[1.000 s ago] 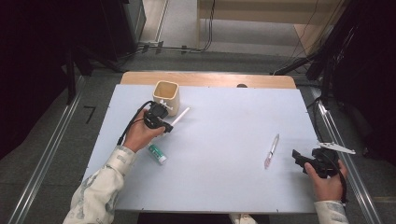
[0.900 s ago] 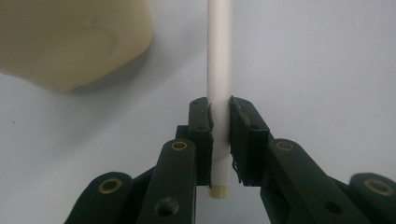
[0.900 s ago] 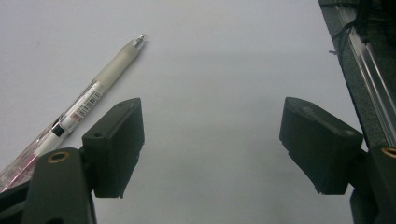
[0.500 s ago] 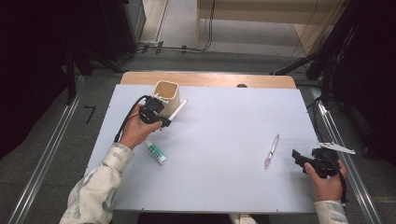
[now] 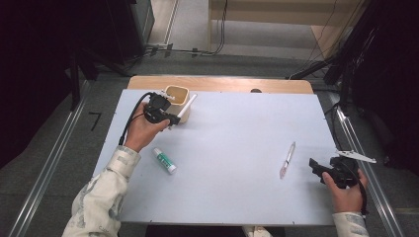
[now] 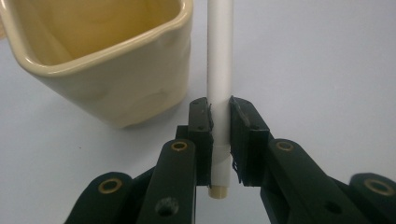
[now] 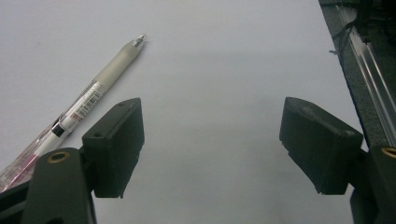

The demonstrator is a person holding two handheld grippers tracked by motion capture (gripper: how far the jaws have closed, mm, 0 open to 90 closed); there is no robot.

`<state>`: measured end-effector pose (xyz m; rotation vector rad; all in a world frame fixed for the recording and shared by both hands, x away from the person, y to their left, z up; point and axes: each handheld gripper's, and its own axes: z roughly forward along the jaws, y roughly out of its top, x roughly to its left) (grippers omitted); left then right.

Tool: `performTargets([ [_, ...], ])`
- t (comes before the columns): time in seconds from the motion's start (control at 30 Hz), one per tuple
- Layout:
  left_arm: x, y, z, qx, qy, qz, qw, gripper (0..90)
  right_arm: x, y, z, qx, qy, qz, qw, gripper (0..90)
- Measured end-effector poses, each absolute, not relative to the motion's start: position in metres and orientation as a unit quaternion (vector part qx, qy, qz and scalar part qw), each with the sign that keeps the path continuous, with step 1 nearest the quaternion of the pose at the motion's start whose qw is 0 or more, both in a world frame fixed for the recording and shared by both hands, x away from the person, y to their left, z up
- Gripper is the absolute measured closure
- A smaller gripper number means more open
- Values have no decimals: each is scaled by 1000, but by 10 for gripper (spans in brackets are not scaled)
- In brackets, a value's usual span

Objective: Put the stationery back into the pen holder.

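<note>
The white worktop (image 5: 232,148) carries a cream cup (image 5: 178,101) near its far left corner, a small tube (image 5: 164,160) at the left, and a pen (image 5: 287,160) at the right.

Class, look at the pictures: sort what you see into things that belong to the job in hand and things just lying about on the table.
In the job:
left tongs, shut on the white stick
cream cup, right beside that stick

Lying about, probably:
small tube, on the table near the left forearm
pen, flat on the table beside the open right tongs
</note>
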<state>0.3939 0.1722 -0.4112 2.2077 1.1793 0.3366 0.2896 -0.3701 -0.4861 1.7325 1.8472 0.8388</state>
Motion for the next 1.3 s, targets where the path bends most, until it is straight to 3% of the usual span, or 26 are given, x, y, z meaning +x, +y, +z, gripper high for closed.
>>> performTargets([
  [1.3,403,196,-389,775,480,179,369,795,290,-370,-486,631,673,305,234,207],
])
